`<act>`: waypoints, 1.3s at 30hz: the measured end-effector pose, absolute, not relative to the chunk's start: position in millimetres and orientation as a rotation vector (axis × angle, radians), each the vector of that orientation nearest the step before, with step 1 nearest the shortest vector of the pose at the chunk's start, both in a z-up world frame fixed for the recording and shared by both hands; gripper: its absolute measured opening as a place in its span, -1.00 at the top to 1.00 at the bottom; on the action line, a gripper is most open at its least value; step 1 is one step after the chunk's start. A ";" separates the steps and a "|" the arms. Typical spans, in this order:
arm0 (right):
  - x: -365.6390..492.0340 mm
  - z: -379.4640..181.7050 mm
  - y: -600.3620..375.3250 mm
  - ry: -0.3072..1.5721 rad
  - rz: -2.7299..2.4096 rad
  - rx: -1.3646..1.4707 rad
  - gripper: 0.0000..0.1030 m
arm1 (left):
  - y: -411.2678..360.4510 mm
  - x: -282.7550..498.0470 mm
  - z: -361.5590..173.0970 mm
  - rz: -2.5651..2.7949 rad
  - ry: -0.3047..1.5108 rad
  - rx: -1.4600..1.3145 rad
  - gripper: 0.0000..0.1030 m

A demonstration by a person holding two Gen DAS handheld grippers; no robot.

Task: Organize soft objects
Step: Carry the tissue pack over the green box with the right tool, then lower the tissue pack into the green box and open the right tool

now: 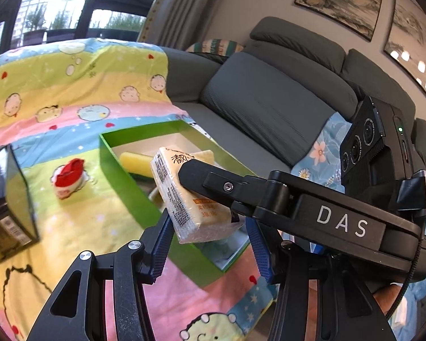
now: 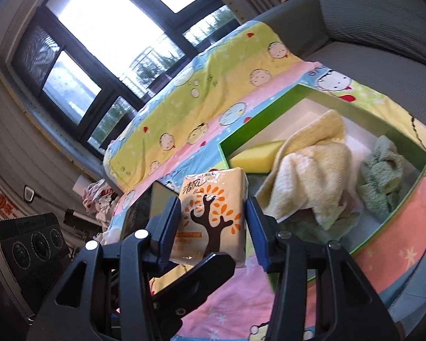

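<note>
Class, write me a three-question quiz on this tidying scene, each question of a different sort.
1. True or false: the green box is empty.
2. What does the right gripper hold? A a cup; B a tissue pack; C a book.
3. Fill in: the yellow sponge lies ___ the box.
Key: 1 false; 2 B; 3 inside.

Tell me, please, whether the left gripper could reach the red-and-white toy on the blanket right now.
Probably not yet: the left gripper is shut on the tissue pack, which the right gripper also clamps. Otherwise the blanket towards the toy looks unobstructed.
</note>
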State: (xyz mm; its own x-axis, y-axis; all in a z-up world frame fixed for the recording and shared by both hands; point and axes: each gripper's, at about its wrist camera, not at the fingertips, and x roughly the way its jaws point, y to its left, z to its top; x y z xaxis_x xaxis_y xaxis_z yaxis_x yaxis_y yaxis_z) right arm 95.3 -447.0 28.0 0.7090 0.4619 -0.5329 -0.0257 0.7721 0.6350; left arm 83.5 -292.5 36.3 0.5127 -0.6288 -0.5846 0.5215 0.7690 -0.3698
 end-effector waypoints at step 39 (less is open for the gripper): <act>103.9 -11.0 -502.8 0.813 -0.002 0.743 -0.15 | -340.5 118.7 0.7 -0.788 0.934 -0.082 -0.42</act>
State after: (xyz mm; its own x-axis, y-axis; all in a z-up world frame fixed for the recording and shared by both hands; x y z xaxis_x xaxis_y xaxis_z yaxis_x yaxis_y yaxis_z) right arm 103.9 -502.8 -11.0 0.7017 0.2714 -0.6588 0.2741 0.7507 0.6011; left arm 118.7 -340.5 0.7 0.3426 -0.6386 -0.6890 0.5714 0.7238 -0.3868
